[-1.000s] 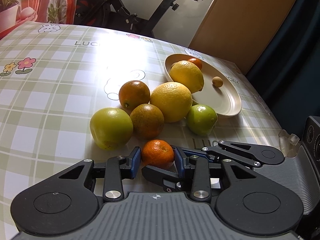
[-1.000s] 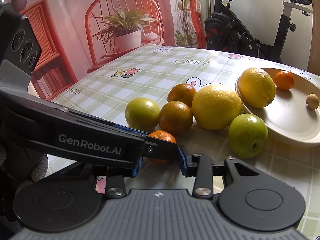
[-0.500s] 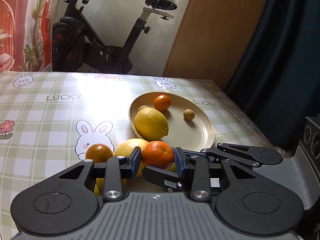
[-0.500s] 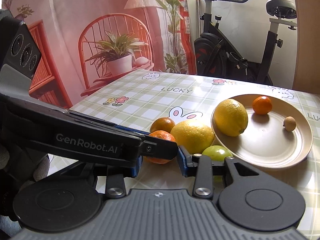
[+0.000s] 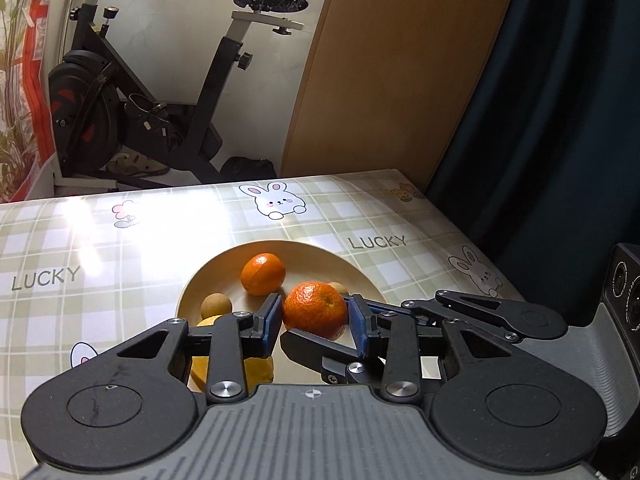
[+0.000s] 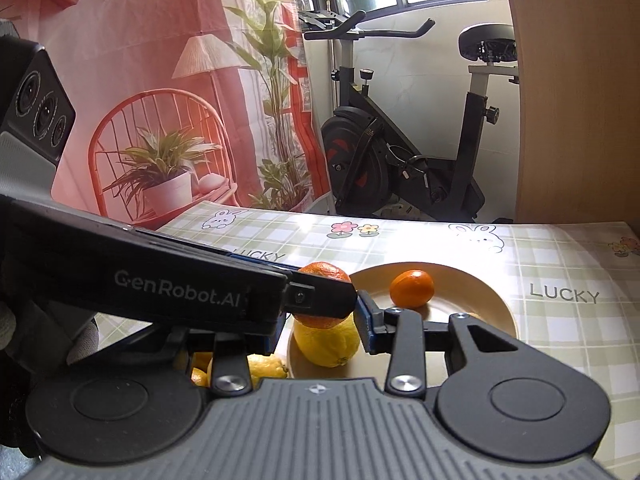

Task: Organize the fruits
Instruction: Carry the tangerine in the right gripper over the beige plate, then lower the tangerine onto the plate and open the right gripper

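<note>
My left gripper (image 5: pixel 315 320) is shut on a small orange mandarin (image 5: pixel 315 309) and holds it above the near part of the beige plate (image 5: pixel 320 254). The plate holds another mandarin (image 5: pixel 263 273), a small brown fruit (image 5: pixel 216 306) and a yellow lemon (image 6: pixel 326 340). In the right wrist view the left gripper's body (image 6: pixel 176 288) crosses in front, with the held mandarin (image 6: pixel 325 272) at its tip. My right gripper (image 6: pixel 320 330) is open and empty, just behind the left one. More yellow fruit (image 6: pixel 266 366) lies below, mostly hidden.
The table has a green checked cloth (image 5: pixel 80 248) with bunnies and "LUCKY" print. Its far edge and right edge are near the plate. An exercise bike (image 5: pixel 160 92) stands beyond the table, with a wooden panel (image 5: pixel 400 60) and dark curtain on the right.
The left gripper has lifted the mandarin off the table and carried it forward over the plate. The right gripper has followed alongside, still open. The fruit pile has dropped below view.
</note>
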`<state>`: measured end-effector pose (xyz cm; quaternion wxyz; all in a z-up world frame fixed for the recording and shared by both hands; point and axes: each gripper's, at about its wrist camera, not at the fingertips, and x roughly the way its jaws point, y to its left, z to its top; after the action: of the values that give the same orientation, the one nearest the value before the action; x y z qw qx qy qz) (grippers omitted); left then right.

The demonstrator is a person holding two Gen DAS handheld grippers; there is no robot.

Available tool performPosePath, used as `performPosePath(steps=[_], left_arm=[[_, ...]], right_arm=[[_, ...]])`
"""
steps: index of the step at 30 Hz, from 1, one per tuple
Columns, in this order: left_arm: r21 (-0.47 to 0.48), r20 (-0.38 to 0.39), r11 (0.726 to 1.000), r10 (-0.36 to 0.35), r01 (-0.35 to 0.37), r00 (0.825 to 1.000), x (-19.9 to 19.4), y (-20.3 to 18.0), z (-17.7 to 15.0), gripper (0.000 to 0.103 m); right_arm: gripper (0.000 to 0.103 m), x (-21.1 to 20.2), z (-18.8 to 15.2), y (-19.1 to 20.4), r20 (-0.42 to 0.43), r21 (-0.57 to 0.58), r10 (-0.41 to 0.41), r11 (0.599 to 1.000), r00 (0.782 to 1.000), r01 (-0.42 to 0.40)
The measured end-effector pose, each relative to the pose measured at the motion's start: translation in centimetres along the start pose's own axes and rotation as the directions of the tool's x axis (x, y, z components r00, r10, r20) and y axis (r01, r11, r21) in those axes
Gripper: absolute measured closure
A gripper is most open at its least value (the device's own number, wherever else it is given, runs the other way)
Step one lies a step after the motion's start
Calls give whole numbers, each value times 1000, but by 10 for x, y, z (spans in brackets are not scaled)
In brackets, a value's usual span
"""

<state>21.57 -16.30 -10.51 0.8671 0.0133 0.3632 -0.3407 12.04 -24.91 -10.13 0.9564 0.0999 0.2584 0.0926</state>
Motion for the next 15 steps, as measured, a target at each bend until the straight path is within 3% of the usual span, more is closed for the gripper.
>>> performPosePath(steps=[7, 15], left_arm=[[-24, -70, 1000, 14, -16, 997, 48, 6, 7, 65], [-20, -127, 998, 52, -55, 991, 78, 10, 11, 64]], right_arm=[[64, 28, -2, -39, -31, 64, -25, 998, 999, 27], [64, 56, -9, -62, -74, 85, -44, 995, 996, 51]])
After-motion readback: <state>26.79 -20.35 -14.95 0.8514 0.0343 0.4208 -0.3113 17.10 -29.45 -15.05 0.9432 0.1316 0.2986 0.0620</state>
